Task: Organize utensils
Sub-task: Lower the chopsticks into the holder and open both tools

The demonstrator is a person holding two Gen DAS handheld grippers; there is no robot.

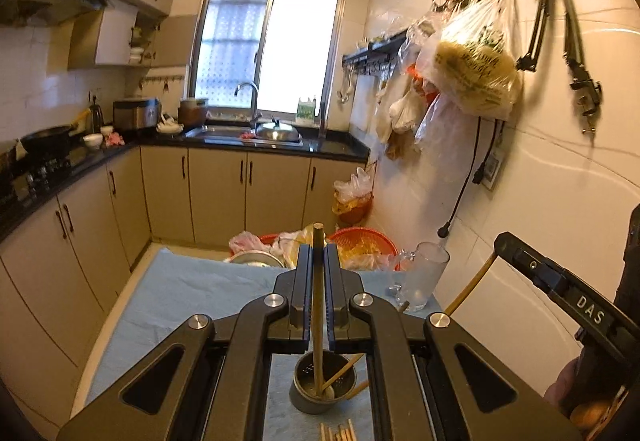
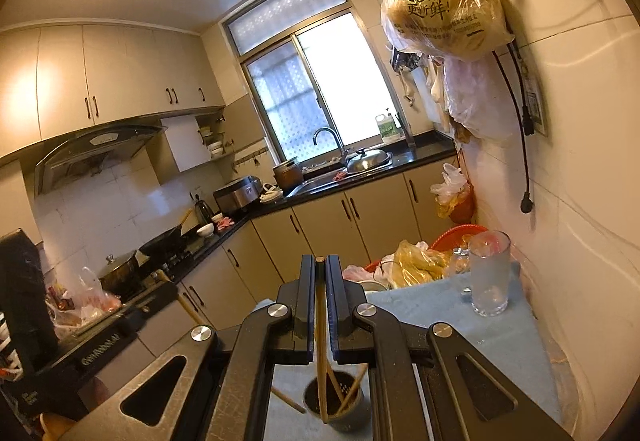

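Observation:
My left gripper (image 1: 319,247) is shut on a wooden chopstick (image 1: 318,305) that runs down between its fingers toward a dark utensil holder (image 1: 324,387) on the blue table cloth (image 1: 192,293). A few chopsticks lean inside the holder. Loose chopsticks (image 1: 338,433) lie on the cloth just in front of it. My right gripper (image 2: 320,267) is shut on another chopstick (image 2: 321,345), whose lower end hangs over the same holder (image 2: 334,401), where more chopsticks lean. The right gripper's side (image 1: 560,281) shows at the right of the left wrist view, chopstick in it.
A frosted glass mug (image 1: 424,273) stands at the table's far right by the tiled wall. Red baskets with plastic bags (image 1: 360,245) sit beyond the table's far edge. Bags hang from wall hooks (image 1: 472,61). Counter, sink (image 1: 248,135) and stove line the far and left sides.

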